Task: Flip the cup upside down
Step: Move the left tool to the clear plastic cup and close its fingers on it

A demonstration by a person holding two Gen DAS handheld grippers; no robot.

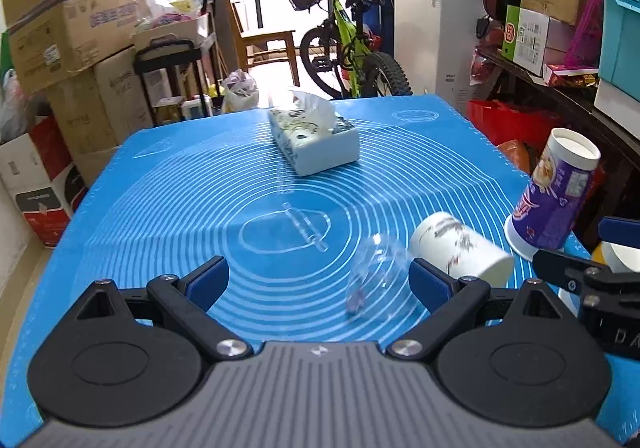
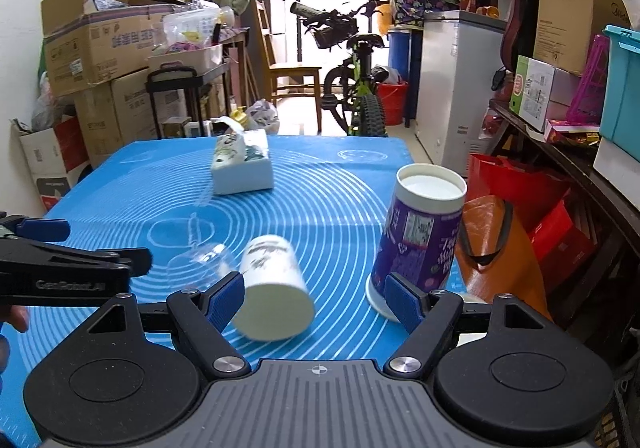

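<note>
1. Both sets of tongs stand spread wide with nothing between the blue pads: the left gripper (image 1: 318, 282) hovers low over the blue mat (image 1: 168, 183), and the right gripper (image 2: 316, 298) sits beside it.
2. Taking the tissue box (image 1: 316, 141) as landmark: the white paper cup (image 2: 276, 288) lies on its side on the near side of the box, nearer the grippers, its base disc turned toward the right wrist camera. A clear plastic cup (image 1: 374, 274), also tipped over, lies just left of it, seemingly touching it. The purple paper cup (image 2: 418, 236) is near and right of the box, by the mat's edge, already standing mouth-down, leaning slightly.
3. Which toppled cup is the target is unclear; judging by position, the white one lies partly between the right gripper's pads, so that seems the step in hand.
4. To do it well: close gently across the cup's wall near its middle, as thin paper crushes easily; lift clear of the mat, rotate the mouth downward, then set the rim flat before letting go.
5. The white cup blurs in both views, so it may be rolling; a tapered cup curves as it rolls.
6. The mat looks smooth and rubbery, printed with white rings; the clear cup is thin, glossy, hard to see.
</note>
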